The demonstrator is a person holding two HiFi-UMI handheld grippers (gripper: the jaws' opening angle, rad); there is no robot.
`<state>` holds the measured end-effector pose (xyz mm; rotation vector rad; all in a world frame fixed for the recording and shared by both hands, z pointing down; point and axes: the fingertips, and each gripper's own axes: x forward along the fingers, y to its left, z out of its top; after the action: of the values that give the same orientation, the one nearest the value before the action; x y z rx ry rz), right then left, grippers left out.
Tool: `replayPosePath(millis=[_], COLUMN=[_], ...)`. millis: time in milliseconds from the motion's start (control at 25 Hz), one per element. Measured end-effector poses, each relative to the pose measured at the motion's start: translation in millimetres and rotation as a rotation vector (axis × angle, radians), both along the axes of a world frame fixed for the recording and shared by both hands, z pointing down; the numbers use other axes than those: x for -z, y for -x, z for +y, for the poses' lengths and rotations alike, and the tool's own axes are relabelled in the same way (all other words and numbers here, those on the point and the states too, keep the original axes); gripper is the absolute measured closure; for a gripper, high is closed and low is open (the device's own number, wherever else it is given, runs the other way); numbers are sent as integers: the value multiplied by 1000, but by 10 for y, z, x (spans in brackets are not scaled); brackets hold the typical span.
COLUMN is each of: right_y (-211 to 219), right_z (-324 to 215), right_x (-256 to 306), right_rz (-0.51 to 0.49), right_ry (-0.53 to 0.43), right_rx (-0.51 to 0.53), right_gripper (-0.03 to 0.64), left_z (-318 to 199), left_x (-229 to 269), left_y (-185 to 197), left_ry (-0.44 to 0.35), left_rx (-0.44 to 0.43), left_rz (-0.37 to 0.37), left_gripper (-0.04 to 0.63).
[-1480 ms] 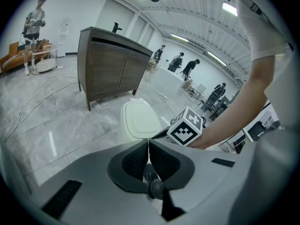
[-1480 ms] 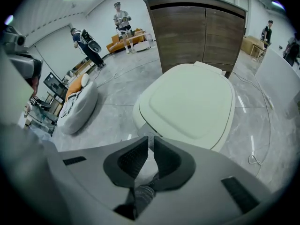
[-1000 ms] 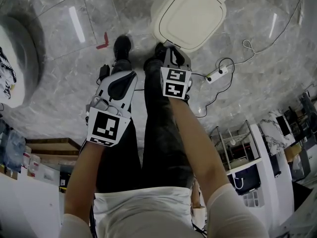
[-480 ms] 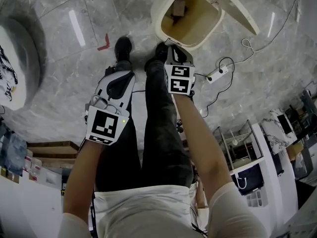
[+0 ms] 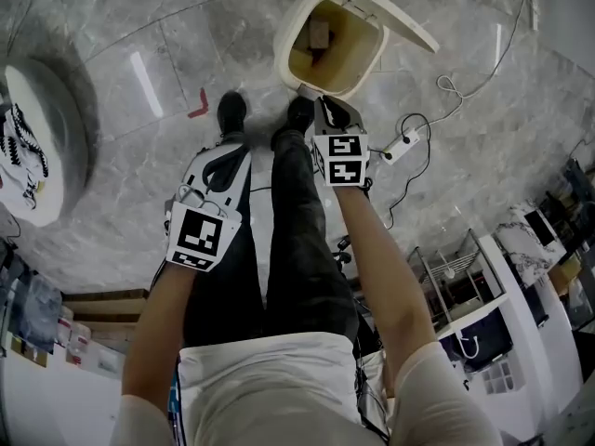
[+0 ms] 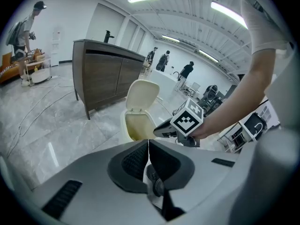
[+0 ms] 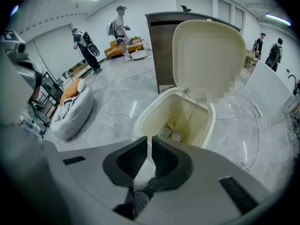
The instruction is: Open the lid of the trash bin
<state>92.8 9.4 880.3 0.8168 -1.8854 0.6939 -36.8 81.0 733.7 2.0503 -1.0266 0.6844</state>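
Right gripper view: the bin (image 7: pixel 199 121) is seen straight ahead of and just below the right gripper (image 7: pixel 150 146), whose jaws are closed on nothing. The lid (image 7: pixel 179 50) is raised upright at the bin's far edge, with its hinge line crosswise to the jaws. The left gripper (image 5: pixel 226 156), its jaws likewise closed and empty, is held farther from the bin. No brand or writing can be read on the bin.

The trash bin (image 5: pixel 283 52) stands just ahead of the right tool (image 5: pixel 327 102), lid (image 5: pixel 398 19) raised behind, perhaps boxes (image 5: pixel 319 33) inside.
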Motion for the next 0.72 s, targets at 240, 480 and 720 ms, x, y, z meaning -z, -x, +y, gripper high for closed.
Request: replayPosePath(millis=[240, 480, 720], right_y=[28, 21, -35], right_z=[-79, -210, -342], right_x=[514, 1129, 1770], right_rz=[-32, -58, -78], right_ry=[-47, -94, -147], right_rx=[2, 14, 21], right_gripper=[574, 575, 580], left_z=[-49, -119, -231], left_x=[335, 793, 1287], left_y=[45, 71, 44], left_ry=[-25, -46, -67], left_rx=[-8, 7, 28], left_rz=[-18, -10, 12], left_gripper=[577, 577, 577])
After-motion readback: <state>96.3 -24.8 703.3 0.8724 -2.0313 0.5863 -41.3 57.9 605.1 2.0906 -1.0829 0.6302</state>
